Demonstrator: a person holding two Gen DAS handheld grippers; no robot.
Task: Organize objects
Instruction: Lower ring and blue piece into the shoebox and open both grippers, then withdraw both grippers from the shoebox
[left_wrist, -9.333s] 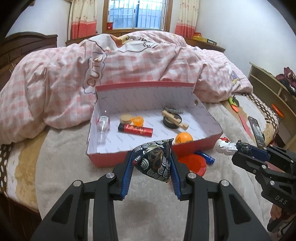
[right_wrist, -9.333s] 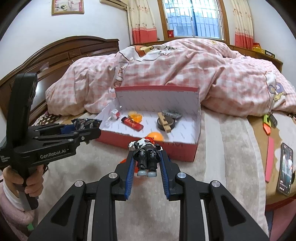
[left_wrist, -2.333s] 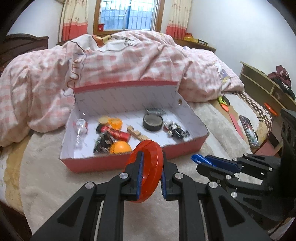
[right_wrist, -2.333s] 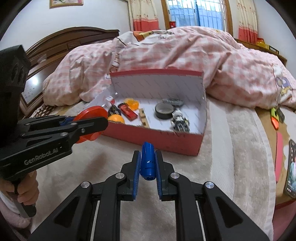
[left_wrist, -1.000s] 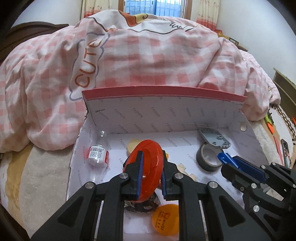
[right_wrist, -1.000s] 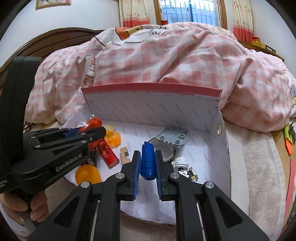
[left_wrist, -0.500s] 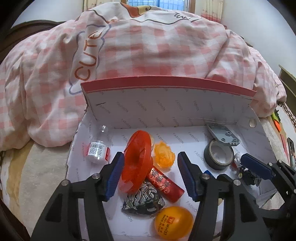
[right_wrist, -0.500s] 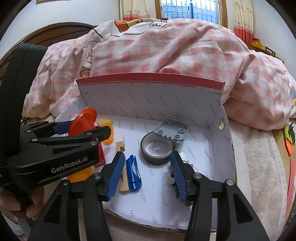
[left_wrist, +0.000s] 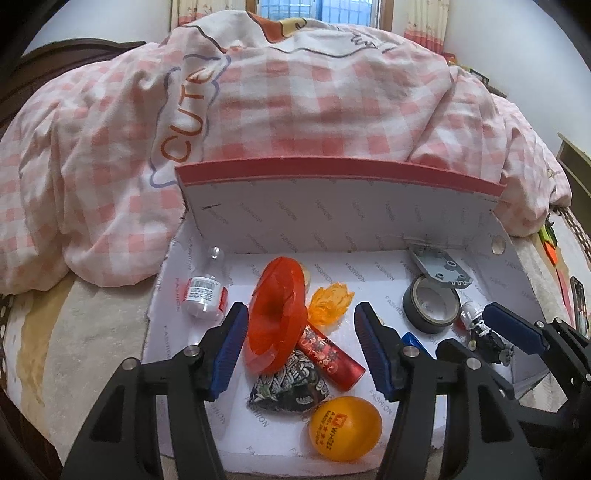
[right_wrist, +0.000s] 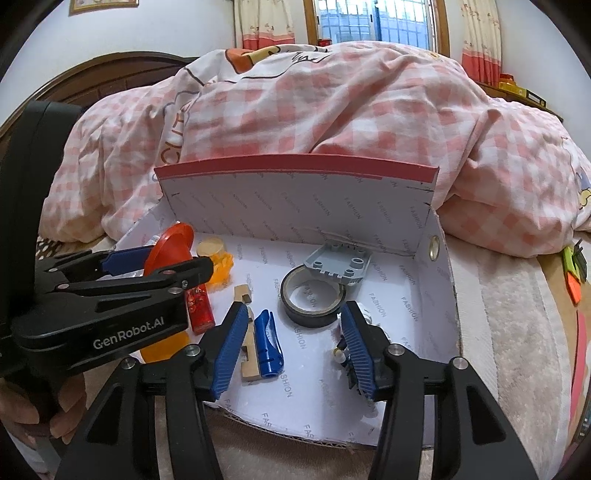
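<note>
Box (left_wrist: 332, 229) sits on bed, pink quilt (left_wrist: 295, 103) at 12 o'clock. Red disc (left_wrist: 277, 317) leans inside between left gripper (left_wrist: 299, 345) jaws, just opened, not pinched. Right gripper (right_wrist: 291, 349) just opened; blue clip (right_wrist: 269, 341) lies loose. Toy figure (right_wrist: 341, 352) mostly hidden behind a finger.

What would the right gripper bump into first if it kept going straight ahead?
Probably the roll of black tape lying in the box, straight beyond the open right gripper. The blue clip sits just left of that line. Depth is hard to judge.
</note>
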